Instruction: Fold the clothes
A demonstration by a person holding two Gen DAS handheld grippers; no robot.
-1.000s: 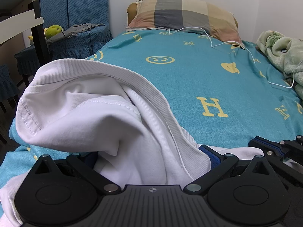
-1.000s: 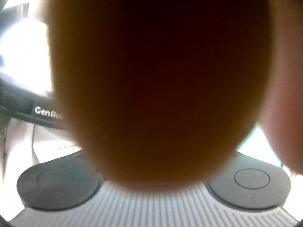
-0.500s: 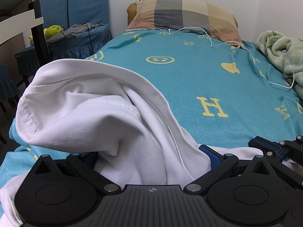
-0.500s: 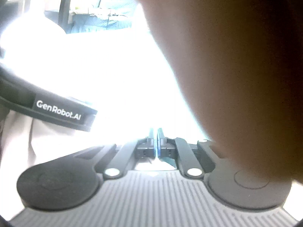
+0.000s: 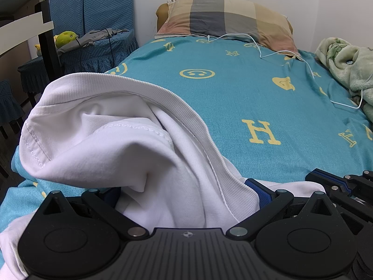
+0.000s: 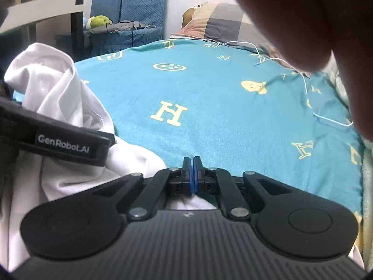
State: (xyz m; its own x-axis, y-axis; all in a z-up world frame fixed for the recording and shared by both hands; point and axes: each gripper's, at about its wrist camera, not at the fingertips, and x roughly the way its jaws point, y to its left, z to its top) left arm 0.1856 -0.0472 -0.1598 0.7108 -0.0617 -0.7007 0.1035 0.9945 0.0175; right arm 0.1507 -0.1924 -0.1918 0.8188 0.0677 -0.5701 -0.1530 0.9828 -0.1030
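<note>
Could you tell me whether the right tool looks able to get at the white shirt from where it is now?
Probably yes: the right tool, shut, sits at the edge of the white shirt, with nothing between them.

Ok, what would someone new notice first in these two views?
A bunched white shirt fills the left wrist view, heaped between the open fingers of the left hand-held gripper. Behind it spreads a teal bedsheet with yellow letters. The right view is partly blocked by a blurred hand near the lens.

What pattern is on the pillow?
The pillow has large tan, grey and pinkish checks; clearest from the left wrist.
</note>
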